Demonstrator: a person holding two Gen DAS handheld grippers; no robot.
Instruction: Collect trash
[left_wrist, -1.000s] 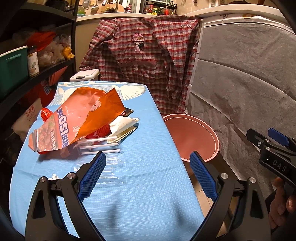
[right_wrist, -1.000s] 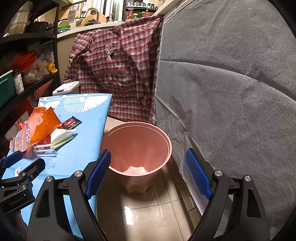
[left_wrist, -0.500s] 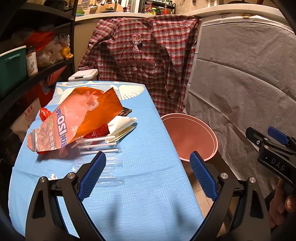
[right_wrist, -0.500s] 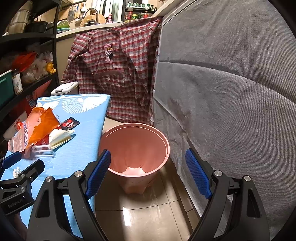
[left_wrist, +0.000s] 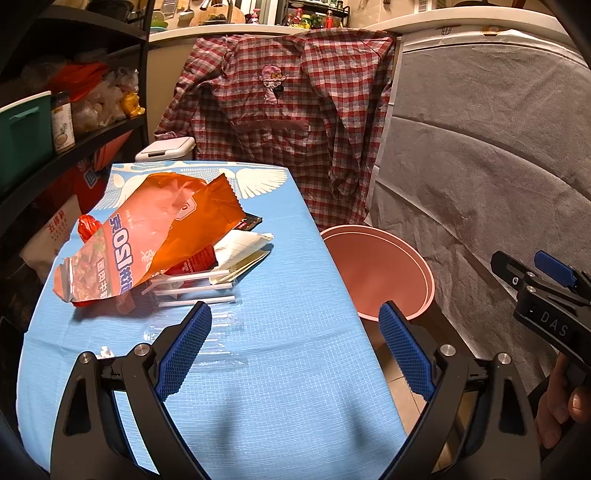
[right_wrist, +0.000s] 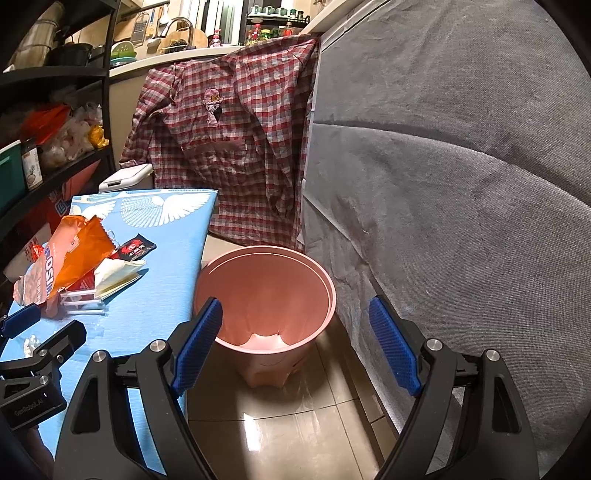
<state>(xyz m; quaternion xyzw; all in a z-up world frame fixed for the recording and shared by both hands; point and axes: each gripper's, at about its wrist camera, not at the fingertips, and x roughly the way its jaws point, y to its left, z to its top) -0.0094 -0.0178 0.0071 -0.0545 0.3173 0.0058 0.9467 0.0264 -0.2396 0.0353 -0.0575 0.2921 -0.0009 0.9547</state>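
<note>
Ahead of the left tongs: the left tongs hover above the blue table, jaws wide apart, nothing between them.
Trash, beyond and left of the left tongs: an orange snack bag lies on top of the pile; a white paper wrapper and a small dark sachet are just beside it on the right.
Nearest to the left tongs: white straws and a clear plastic wrapper, which lies close to the left pad and is hard to see.
Bin: a pink bucket stands on the floor just beside the right edge of the table, straight ahead of the right tongs; I see no trash in it.
Right tongs: the right tongs are open and hold nothing, and they point at the bucket.
Step in hand: I judge it is the beginning, the approach to the first piece; all trash is on the table.
Next move: probably the left tongs should go forward and down to a piece, close on a firm edge, then carry it right to the bucket.
Care: the thin clear wrapper may slip from the pads.
</note>
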